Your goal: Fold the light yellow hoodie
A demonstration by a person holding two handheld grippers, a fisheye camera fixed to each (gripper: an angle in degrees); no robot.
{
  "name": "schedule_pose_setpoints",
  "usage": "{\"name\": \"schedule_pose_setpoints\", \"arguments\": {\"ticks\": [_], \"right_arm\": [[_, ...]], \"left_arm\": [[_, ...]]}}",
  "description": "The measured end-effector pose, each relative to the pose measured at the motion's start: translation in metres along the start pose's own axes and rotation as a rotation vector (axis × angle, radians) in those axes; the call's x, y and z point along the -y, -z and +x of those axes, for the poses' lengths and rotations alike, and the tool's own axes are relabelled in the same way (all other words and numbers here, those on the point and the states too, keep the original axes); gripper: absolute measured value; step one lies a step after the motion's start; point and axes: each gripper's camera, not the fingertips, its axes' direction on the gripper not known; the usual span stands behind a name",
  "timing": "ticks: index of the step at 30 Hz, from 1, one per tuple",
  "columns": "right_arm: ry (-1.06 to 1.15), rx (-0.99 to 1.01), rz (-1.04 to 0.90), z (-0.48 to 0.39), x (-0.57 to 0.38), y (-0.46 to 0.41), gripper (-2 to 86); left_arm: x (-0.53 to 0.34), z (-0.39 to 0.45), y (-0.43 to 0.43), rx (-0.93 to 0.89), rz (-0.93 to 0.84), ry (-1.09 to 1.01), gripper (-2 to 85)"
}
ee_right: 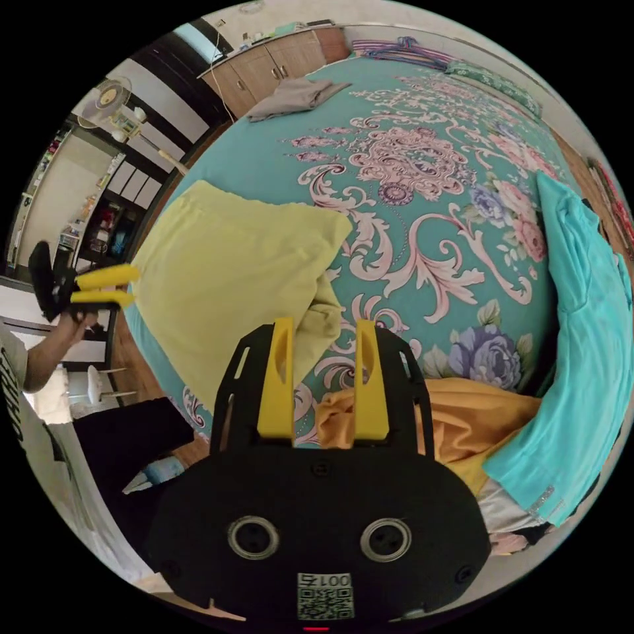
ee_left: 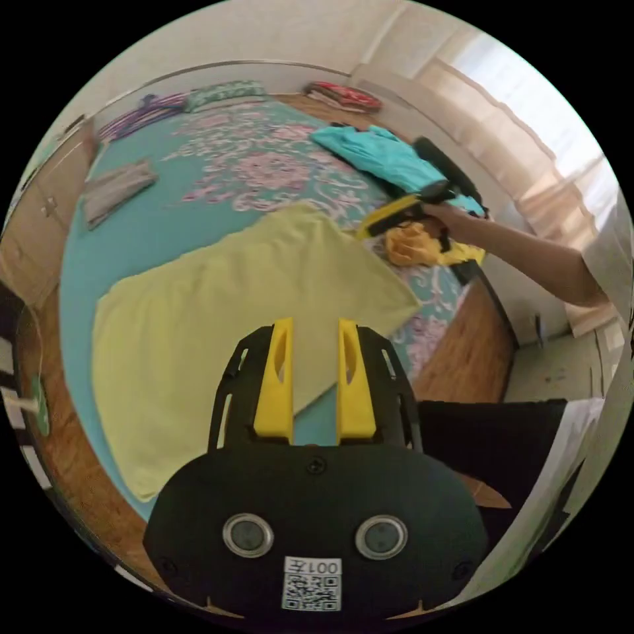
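Currently: light yellow hoodie (ee_left: 224, 317) folded on bed (ee_left: 152, 218); left gripper (ee_left: 316, 370) and right gripper (ee_right: 323, 376) open, empty. Risk: loose corner near orange garment (ee_right: 456, 416) snags, unfolds.

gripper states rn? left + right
Left tongs: open, holding nothing, hovering above the light yellow hoodie.
Right tongs: open, holding nothing, over the bedspread near the orange garment.

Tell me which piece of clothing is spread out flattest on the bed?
The light yellow hoodie. The orange garment is bunched, the turquoise one rumpled.
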Motion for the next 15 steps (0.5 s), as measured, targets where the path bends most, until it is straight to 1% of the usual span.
{"name": "schedule_pose_setpoints", "arguments": {"ticks": [1,3,5,6,7,8,10,13,15], "right_arm": [[0.007,0.019,-0.025,0.003,0.0,-0.014,12.1],[0.01,0.03,-0.038,0.005,0.0,-0.03,11.2],[-0.004,0.033,-0.017,0.009,-0.001,-0.034,10.3],[-0.003,0.035,-0.004,0.01,-0.001,-0.034,10.3],[-0.019,0.042,0.015,0.014,-0.001,-0.034,10.3],[-0.033,0.063,0.016,0.021,0.001,-0.036,10.8],[-0.07,0.109,0.013,0.034,0.004,-0.038,10.7],[-0.105,0.25,0.015,0.059,0.008,-0.047,7.3],[-0.084,0.295,0.003,0.072,0.008,-0.053,4.6]], "left_arm": [[0.001,0.029,-0.027,-0.057,-0.031,-0.061,7.0],[0.003,0.065,-0.065,-0.054,-0.085,-0.168,8.5],[0.001,0.095,-0.107,0.128,-0.142,-0.326,8.9],[0.0,0.1,-0.117,0.181,-0.157,-0.354,8.9],[-0.002,0.104,-0.136,0.29,-0.2,-0.395,8.7],[-0.006,0.105,-0.151,0.358,-0.238,-0.425,8.3],[-0.009,0.099,-0.158,0.378,-0.245,-0.413,7.9],[-0.015,0.075,-0.157,0.365,-0.2,-0.336,3.3],[-0.013,0.058,-0.158,0.307,-0.209,-0.294,1.2]]}}
